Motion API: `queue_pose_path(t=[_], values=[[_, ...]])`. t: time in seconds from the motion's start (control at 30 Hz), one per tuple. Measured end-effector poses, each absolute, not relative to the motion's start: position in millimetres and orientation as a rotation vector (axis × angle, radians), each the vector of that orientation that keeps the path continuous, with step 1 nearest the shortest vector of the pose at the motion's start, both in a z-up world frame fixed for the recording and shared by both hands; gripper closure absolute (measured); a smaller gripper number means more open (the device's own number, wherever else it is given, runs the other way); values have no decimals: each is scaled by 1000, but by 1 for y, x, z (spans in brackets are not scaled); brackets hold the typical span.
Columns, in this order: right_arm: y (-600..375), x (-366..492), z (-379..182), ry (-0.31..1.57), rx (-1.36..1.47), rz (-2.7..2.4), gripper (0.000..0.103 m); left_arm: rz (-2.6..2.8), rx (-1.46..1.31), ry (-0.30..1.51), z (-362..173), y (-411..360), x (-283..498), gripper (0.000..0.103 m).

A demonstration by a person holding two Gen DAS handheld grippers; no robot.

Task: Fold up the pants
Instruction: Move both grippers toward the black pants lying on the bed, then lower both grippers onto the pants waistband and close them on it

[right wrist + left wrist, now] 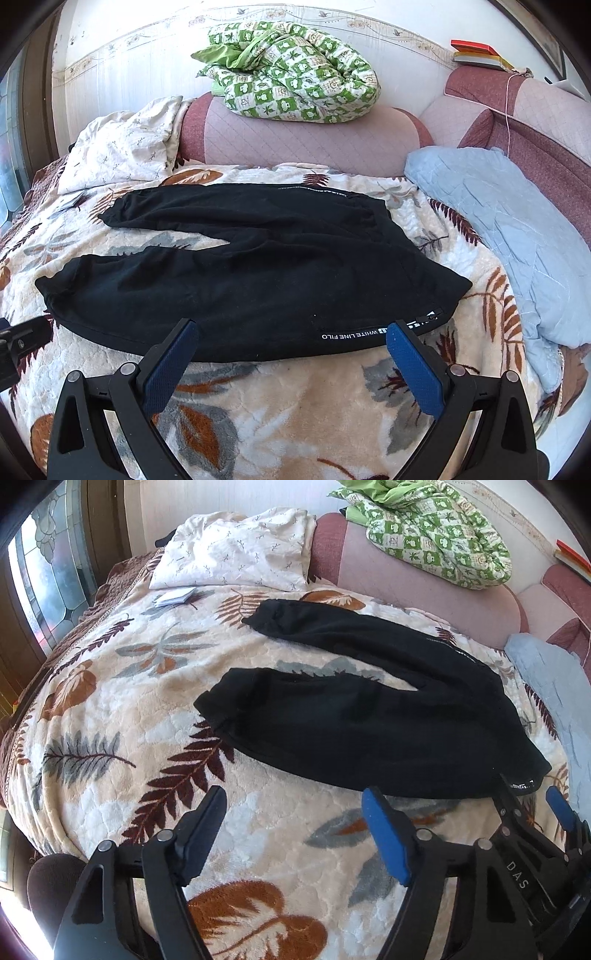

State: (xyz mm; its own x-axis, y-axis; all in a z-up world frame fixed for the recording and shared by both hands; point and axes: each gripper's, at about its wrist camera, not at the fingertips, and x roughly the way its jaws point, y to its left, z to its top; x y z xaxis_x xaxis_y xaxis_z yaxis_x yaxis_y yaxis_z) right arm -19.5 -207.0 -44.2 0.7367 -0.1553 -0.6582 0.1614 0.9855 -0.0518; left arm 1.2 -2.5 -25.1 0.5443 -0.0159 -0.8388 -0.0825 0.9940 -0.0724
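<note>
Left gripper [295, 805] hangs wide open; right gripper [291, 332] (at its three o'clock) gapes too, both empty.

Right gripper [532, 797] only partly visible at left wrist view's edge — body cut off, one fingertip overlaps pants [369, 716] hem. Small flat item by pillow [174, 596] — too small to ID. Books [476, 55] clipped by lens rim.

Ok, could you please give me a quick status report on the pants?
Left tool open, right tool open, both empty. Black pants spread flat on leaf blanket, unfolded. Nothing in the way.
</note>
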Motion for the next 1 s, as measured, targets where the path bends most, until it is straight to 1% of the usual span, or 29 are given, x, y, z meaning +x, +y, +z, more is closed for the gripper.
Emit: queue_pose_path(t=[0.4, 0.87, 1.0], values=[[-211, -20, -49, 734, 12, -178, 0, 52, -3, 939, -22, -13, -3, 30], [-214, -17, -57, 753, 16, -176, 0, 46, 6, 938, -29, -14, 0, 30], [-215, -16, -58, 756, 19, -177, 0, -1, -67, 903, -28, -9, -2, 30]])
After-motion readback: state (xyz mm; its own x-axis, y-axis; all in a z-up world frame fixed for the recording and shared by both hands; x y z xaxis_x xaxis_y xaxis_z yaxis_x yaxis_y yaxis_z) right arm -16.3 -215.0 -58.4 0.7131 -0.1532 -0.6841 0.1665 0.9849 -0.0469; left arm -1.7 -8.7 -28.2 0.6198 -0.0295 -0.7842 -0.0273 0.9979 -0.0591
